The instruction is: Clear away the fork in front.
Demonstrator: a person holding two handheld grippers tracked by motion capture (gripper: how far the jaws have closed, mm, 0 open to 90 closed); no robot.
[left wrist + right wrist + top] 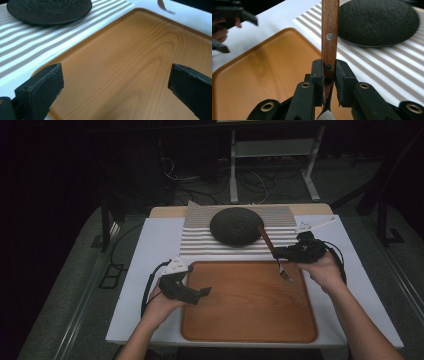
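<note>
On the table there is one wooden tray, one striped mat, one dark round plate on the mat, and one fork. The right gripper is clamped on the fork's wooden handle, tines hanging over the tray's far right corner. The left gripper hovers over the tray's left side, jaws wide apart, holding nothing.
</note>
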